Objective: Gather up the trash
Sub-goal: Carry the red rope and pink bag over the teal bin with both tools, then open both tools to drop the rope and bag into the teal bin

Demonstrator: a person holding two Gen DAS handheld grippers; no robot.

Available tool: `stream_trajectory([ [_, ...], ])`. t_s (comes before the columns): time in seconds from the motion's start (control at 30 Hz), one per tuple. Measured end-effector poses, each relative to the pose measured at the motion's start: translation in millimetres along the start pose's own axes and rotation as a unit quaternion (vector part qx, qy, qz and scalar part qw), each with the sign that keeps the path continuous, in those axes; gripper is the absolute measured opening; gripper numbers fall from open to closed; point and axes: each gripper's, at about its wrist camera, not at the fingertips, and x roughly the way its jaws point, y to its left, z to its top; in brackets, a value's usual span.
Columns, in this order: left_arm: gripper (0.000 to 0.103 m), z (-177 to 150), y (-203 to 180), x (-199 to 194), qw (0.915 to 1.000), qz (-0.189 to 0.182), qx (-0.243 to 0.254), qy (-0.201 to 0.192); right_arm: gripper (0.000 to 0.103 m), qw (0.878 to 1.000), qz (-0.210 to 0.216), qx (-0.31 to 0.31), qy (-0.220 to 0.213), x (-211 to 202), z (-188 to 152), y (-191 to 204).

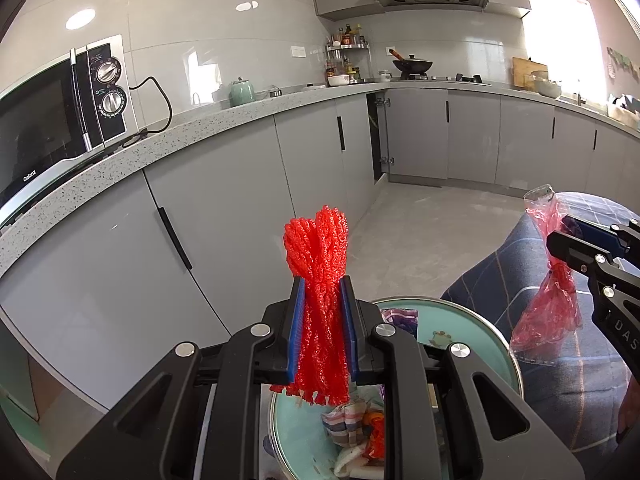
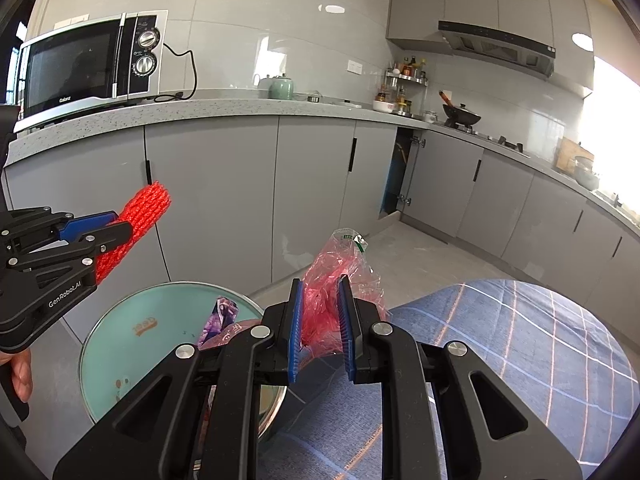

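Observation:
My left gripper (image 1: 322,282) is shut on a bunched red foam net (image 1: 318,256) and holds it above a round mint-green bin (image 1: 472,320) that holds wrappers and cloth scraps. It also shows in the right wrist view (image 2: 116,226) with the red foam net (image 2: 146,208). My right gripper (image 2: 320,286) is shut on a crumpled red-and-clear plastic bag (image 2: 340,260), held above the bin's right edge. It shows in the left wrist view (image 1: 556,248) with the plastic bag (image 1: 554,304) hanging down. The bin (image 2: 120,344) lies low left in the right wrist view.
Grey kitchen cabinets (image 1: 224,216) and a speckled counter (image 1: 200,124) with a microwave (image 1: 52,120) run along the left. One cabinet door (image 1: 380,136) stands ajar. A blue plaid cushion (image 2: 520,360) lies to the right of the bin. Grey floor (image 1: 420,232) lies beyond.

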Motion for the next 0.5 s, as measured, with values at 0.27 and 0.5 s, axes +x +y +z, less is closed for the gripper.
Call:
stream_trajectory([
  [0.27, 0.018, -1.0, 3.4, 0.4, 1.0, 0.001, -0.001, 0.002, 0.018, 1.0, 0.014, -0.01, -0.001, 1.2, 0.7, 8.6],
  [0.5, 0.022, -1.3, 6.7, 1.0, 1.0, 0.004, -0.003, 0.003, 0.025, 0.999, 0.034, -0.021, 0.001, 1.8, 1.1, 16.5],
])
